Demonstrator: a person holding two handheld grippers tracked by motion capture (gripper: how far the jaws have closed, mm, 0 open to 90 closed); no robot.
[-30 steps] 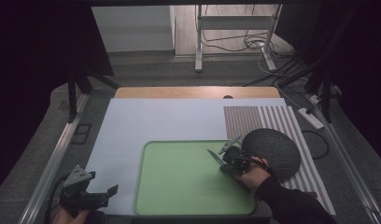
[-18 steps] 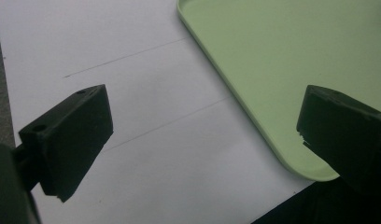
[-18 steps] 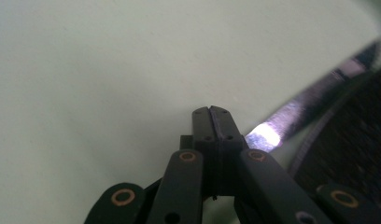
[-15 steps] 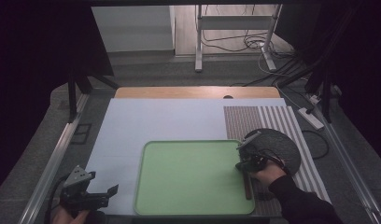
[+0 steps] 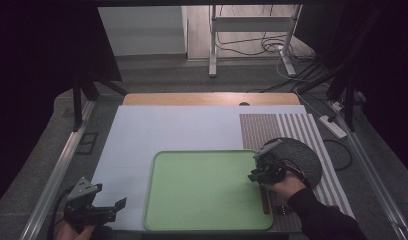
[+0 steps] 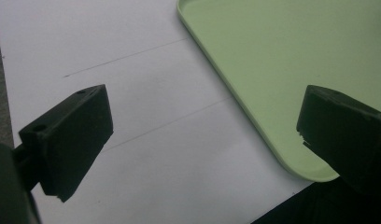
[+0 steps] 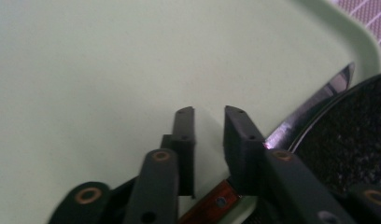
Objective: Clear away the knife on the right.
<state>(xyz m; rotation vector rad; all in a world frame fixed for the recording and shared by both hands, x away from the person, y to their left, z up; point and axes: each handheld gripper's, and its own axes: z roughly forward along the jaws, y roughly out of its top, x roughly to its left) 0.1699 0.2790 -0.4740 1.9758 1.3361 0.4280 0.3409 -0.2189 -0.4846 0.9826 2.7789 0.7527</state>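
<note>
High view: the right gripper (image 5: 256, 172) sits at the right edge of the green tray (image 5: 192, 200), just in front of the dark round plate (image 5: 299, 157) on the striped mat (image 5: 292, 125). A knife (image 5: 265, 199) lies along the tray's right rim, its brown handle toward the person. The left gripper (image 5: 119, 205) rests well left of the tray, over the white sheet (image 5: 157, 130).

Left gripper view: its jaws stand wide apart with nothing between them, the tray's near corner (image 6: 291, 84) lying beneath the far jaw.

Right gripper view: the knife (image 7: 314, 105) lies at the tray's right rim (image 7: 366, 44), its blade tucked against the plate (image 7: 347, 144), the wooden handle below the jaws. The jaws have just been opening and now stand a small gap apart, gripping nothing.

This looks like the release step, the knife just set down on the tray. Next, I judge, the right gripper needs to lift straight clear without nudging the blade, then turn toward the plate.
</note>
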